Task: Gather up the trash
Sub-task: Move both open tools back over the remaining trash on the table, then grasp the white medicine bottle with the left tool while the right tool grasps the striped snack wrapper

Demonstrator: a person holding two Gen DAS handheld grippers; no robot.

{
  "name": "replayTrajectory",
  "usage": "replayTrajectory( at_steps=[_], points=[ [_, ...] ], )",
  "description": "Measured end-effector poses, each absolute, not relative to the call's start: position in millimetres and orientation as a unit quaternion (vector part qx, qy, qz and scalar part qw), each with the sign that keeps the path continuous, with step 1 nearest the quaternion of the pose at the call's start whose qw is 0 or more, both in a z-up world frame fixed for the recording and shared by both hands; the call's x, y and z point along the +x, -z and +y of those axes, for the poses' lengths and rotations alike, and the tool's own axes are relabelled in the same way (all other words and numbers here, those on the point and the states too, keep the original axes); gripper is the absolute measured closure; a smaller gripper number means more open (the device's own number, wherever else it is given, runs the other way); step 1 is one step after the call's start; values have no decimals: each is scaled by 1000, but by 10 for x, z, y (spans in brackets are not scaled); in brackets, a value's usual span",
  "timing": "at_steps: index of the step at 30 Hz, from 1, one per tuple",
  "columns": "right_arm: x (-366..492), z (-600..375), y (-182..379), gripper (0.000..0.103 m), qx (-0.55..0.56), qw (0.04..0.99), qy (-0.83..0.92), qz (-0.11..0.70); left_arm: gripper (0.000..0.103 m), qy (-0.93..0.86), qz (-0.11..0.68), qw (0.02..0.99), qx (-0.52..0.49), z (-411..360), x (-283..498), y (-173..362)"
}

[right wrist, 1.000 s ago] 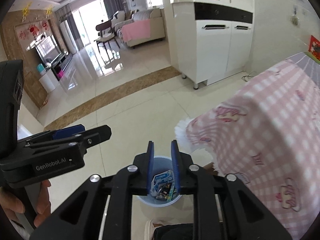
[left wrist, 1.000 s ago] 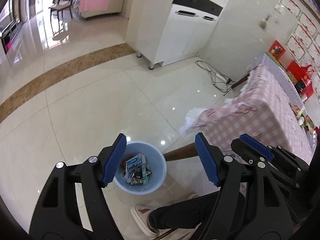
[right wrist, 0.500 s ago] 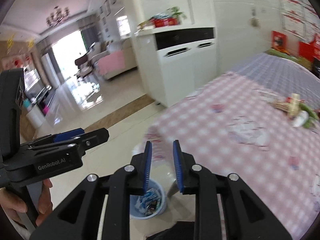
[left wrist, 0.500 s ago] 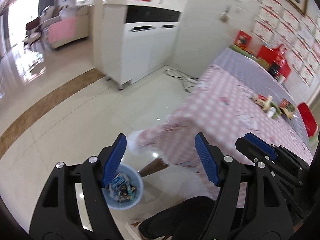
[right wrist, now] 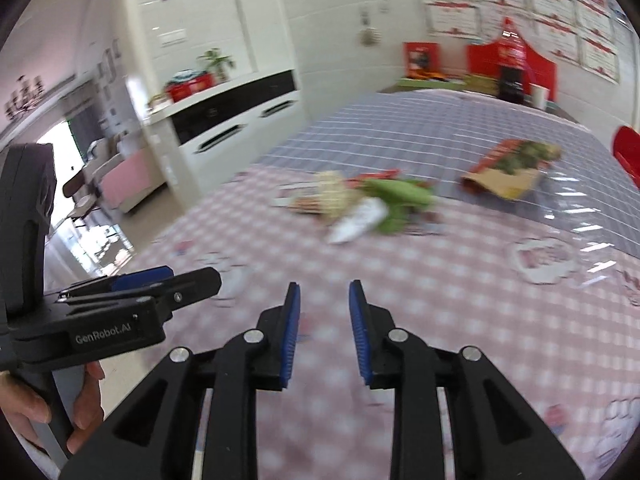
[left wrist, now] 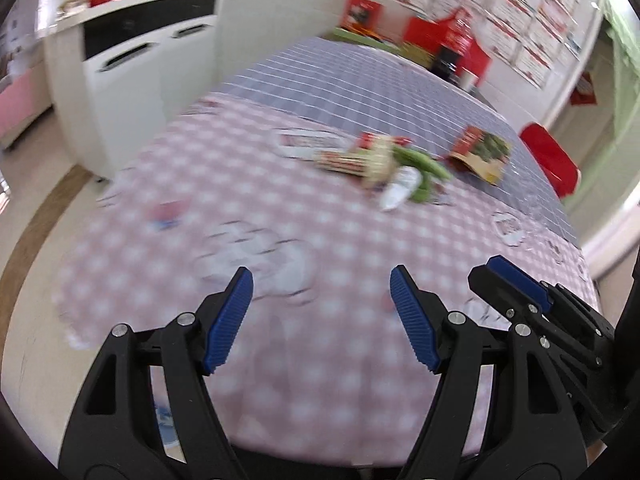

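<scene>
**Both grippers over the table, trash pile ahead**

Left gripper (left wrist: 322, 300): the jaws stand wide apart with nothing between the blue pads. Only the pink checked tablecloth (left wrist: 280, 360) shows through the gap. The gripper points downward over the near part of the table.

Right gripper (right wrist: 322, 304): the jaws are opening. The gap between the pads is narrow, and no object sits in it. In the left wrist view this gripper appears at the right edge, beside the left one.

Left hand (right wrist: 48, 412): visible at the lower left of the right wrist view, wrapped around the handle of the left gripper.

Trash pile (left wrist: 384, 164): a cluster of wrappers lies on the tablecloth, ahead of both grippers and well apart from the fingertips. It includes a white crumpled piece (right wrist: 358, 218), green wrapping (right wrist: 400, 196) and a pale bundle. Motion blur hides finer detail.

Snack packet (left wrist: 480, 154): a flat red and green packet lies alone to the right of the pile, on the grey-blue checked cloth (left wrist: 360, 80) that covers the far part of the table.

Surroundings: a white cabinet (left wrist: 132, 64) with dark handles stands left of the table. Red boxes (right wrist: 512, 60) stand at the far end of the table, against a wall hung with framed certificates. A red chair (left wrist: 550, 158) stands at the right side of the table.
</scene>
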State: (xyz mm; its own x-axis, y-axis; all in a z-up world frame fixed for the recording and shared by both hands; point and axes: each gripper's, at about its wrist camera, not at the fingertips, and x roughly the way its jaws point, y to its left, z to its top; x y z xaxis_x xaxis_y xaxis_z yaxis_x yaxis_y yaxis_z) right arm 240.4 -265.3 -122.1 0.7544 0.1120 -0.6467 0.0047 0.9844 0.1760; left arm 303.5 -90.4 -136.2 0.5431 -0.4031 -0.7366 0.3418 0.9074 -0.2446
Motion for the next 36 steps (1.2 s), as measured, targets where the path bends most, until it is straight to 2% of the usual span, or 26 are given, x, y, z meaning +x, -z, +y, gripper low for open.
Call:
replayTrajectory(
  at_steps=[6, 11, 13, 17, 20, 22, 23, 29, 30, 31, 36],
  points=[
    [2498, -3195, 1351, 76, 104, 926, 3, 364, 33, 243, 436, 866, -6, -1613, 3347, 1447],
    [2660, -3459, 1385, 76, 115, 921, 10, 373, 34, 248, 440, 863, 1, -1883, 3563, 1490],
    [2725, -3496, 1392, 76, 117, 919, 9, 376, 40, 250, 443, 861, 6, -1977, 3635, 1510],
    [2862, -3574, 1394, 74, 116, 917, 4, 381, 43, 246, 441, 863, 19, -2118, 3750, 1545],
    [2933, -3596, 1399, 72, 114, 917, 1, 383, 51, 241, 442, 864, 27, -2199, 3828, 1573],
    [2957, -3600, 1410, 72, 115, 916, 0, 383, 67, 243, 448, 860, 32, -2235, 3862, 1611],
    [2975, -3599, 1420, 72, 115, 916, -1, 385, 70, 246, 455, 855, 33, -2252, 3882, 1637],
    [3050, -3574, 1453, 72, 116, 913, -7, 391, 71, 247, 453, 856, 37, -2277, 3901, 1647],
    [3061, -3563, 1456, 72, 116, 913, -9, 391, 80, 247, 451, 857, 34, -2265, 3903, 1646],
    [3069, -3559, 1458, 72, 116, 913, -9, 391, 84, 248, 452, 856, 29, -2247, 3902, 1643],
    [3103, -3503, 1437, 72, 116, 913, -16, 390, 84, 262, 435, 861, 4, -2141, 3812, 1562]
  ],
)
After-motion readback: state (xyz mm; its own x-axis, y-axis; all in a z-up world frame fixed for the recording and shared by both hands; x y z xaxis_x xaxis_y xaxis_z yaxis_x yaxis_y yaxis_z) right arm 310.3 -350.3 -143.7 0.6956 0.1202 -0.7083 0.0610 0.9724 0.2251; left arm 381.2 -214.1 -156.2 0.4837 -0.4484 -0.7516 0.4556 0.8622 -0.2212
